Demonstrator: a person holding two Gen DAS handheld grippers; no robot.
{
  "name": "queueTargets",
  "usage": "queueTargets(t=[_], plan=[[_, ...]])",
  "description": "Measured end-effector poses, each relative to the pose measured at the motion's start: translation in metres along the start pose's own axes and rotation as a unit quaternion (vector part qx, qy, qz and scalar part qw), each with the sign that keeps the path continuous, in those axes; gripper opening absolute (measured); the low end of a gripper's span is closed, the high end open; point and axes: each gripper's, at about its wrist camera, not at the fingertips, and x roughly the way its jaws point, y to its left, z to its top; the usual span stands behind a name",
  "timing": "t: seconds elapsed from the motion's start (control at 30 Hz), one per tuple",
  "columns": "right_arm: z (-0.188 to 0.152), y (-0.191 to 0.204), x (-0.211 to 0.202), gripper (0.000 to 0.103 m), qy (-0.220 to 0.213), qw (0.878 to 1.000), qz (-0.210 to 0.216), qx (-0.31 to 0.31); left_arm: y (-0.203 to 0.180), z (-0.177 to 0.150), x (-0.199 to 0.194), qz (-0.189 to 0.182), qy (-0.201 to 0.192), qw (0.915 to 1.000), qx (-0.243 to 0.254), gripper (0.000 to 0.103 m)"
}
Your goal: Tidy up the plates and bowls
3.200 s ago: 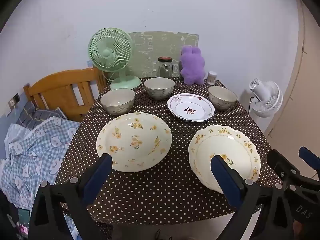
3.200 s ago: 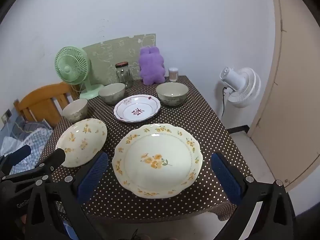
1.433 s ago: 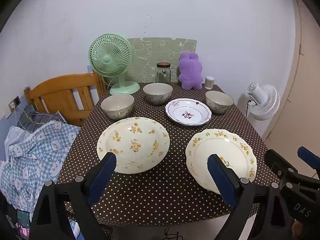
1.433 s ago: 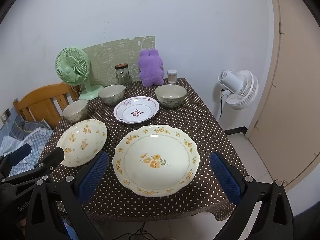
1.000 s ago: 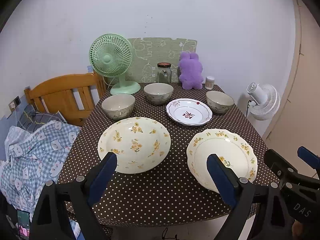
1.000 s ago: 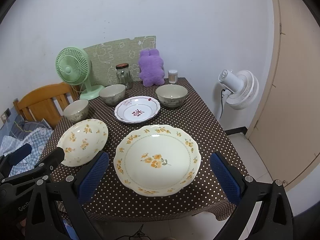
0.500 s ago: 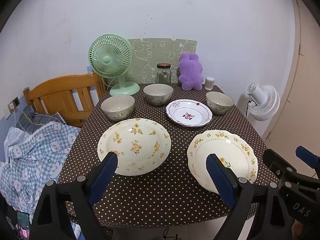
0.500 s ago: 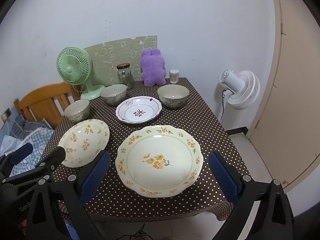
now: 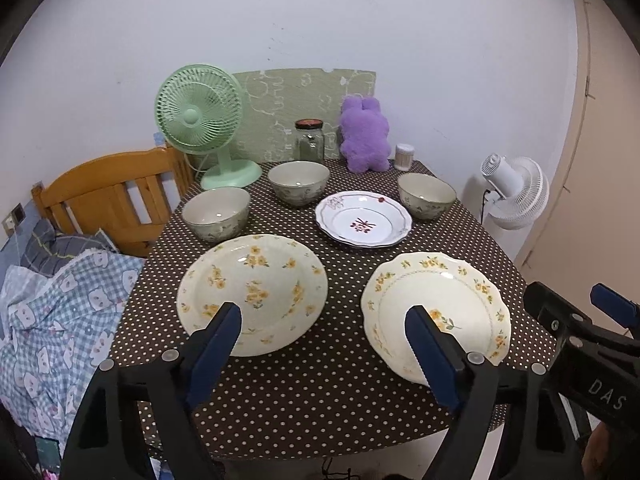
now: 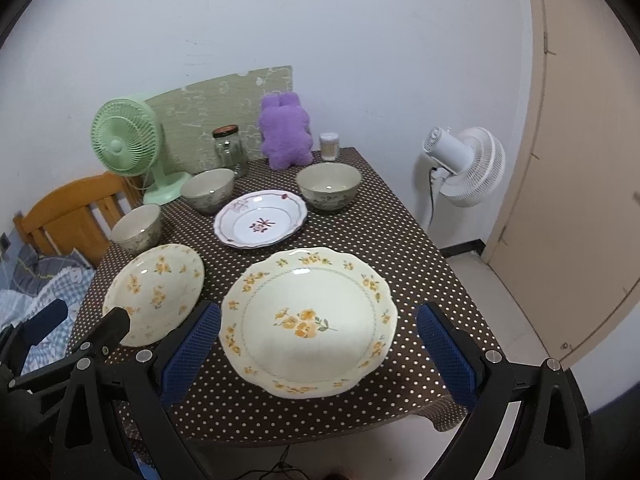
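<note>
On the brown polka-dot table point(image 9: 332, 400) lie two cream plates with yellow flowers, the left plate point(image 9: 252, 292) and the right scalloped plate point(image 9: 436, 312), also seen in the right wrist view point(image 10: 308, 320). Behind them are a white plate with a red motif point(image 9: 362, 224) and three grey-green bowls: the left bowl point(image 9: 216, 212), the middle bowl point(image 9: 298, 182) and the right bowl point(image 9: 426, 196). My left gripper point(image 9: 324, 344) is open and empty above the front edge. My right gripper point(image 10: 318, 348) is open and empty, straddling the scalloped plate from above.
A green fan point(image 9: 200, 116), a glass jar point(image 9: 309, 140), a purple plush toy point(image 9: 364, 140) and a small cup point(image 9: 404, 156) stand at the table's back. A wooden chair point(image 9: 104, 196) and bedding point(image 9: 52, 320) lie left. A white fan point(image 10: 464, 164) and door point(image 10: 580, 160) are right.
Both grippers have shifted only slightly, drawing back and up a little from the table. Nothing on the table has moved.
</note>
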Motion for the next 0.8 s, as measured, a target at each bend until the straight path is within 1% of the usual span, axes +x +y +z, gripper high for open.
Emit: queueTargets(t=[0.23, 0.5, 0.6, 0.8], plan=[[0.008, -0.015, 0.017, 0.098, 0.011, 1.0, -0.011, 0.006, -0.018, 0.008, 0.023, -0.008, 0.017, 0.9998, 0.005, 0.083], [0.024, -0.037, 0.066, 0.095, 0.038, 0.999, 0.002, 0.004, -0.044, 0.015, 0.062, 0.006, 0.044, 0.999, 0.0, 0.082], [0.028, -0.042, 0.086, 0.094, 0.051, 0.999, 0.006, -0.005, -0.052, 0.013, 0.08, 0.012, 0.061, 0.9981, -0.001, 0.079], [0.028, -0.054, 0.125, 0.094, 0.085, 0.996, 0.012, -0.013, -0.065, 0.005, 0.115, 0.021, 0.105, 0.9942, -0.013, 0.078]])
